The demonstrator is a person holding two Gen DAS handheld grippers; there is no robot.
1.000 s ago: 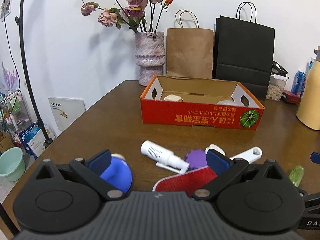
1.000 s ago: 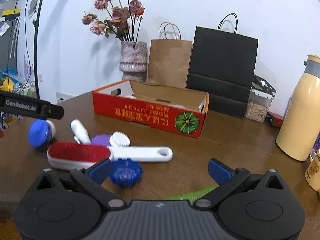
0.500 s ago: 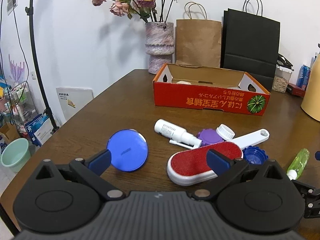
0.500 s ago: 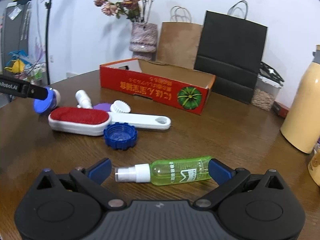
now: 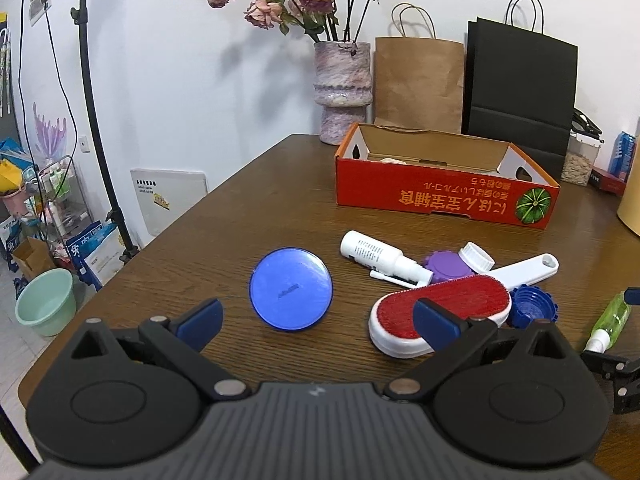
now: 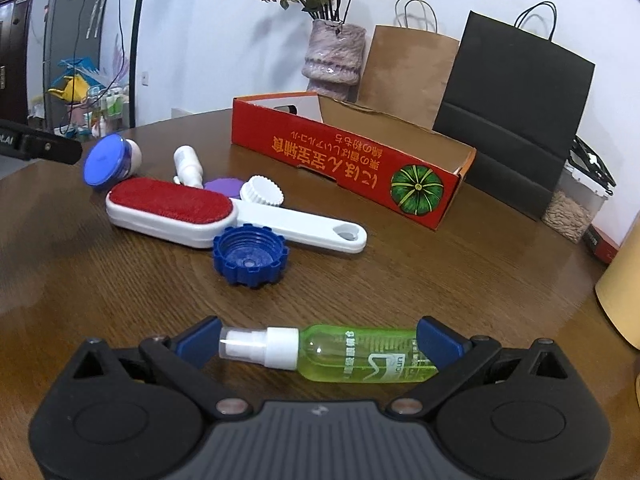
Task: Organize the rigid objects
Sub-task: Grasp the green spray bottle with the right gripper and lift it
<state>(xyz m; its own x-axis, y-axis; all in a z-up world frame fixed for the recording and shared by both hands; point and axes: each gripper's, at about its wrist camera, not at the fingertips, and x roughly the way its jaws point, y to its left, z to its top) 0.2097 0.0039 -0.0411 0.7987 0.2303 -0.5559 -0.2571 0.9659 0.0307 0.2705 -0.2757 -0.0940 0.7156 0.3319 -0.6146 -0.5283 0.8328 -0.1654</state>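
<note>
A green spray bottle (image 6: 352, 354) lies crosswise on the table between the open fingers of my right gripper (image 6: 320, 340); it also shows in the left wrist view (image 5: 610, 316). My left gripper (image 5: 318, 318) is open and empty, just short of a blue-lidded jar (image 5: 291, 289) on its side. Nearby lie a red lint brush (image 5: 440, 312), a white spray bottle (image 5: 380, 258), a purple lid (image 5: 446, 267), a white cap (image 5: 476, 257) and a blue cap (image 6: 251, 255). An open red cardboard box (image 5: 440, 196) stands behind them.
A vase of dried roses (image 5: 342, 92), a brown paper bag (image 5: 418, 80) and a black paper bag (image 5: 520, 88) stand along the wall. A cream flask (image 6: 624, 280) is at the right. The table's left edge (image 5: 132, 256) drops to floor clutter.
Both grippers pulled back and down. The green bottle now lies between my right fingers. The blue-lidded jar and brush are farther ahead of my left gripper.
</note>
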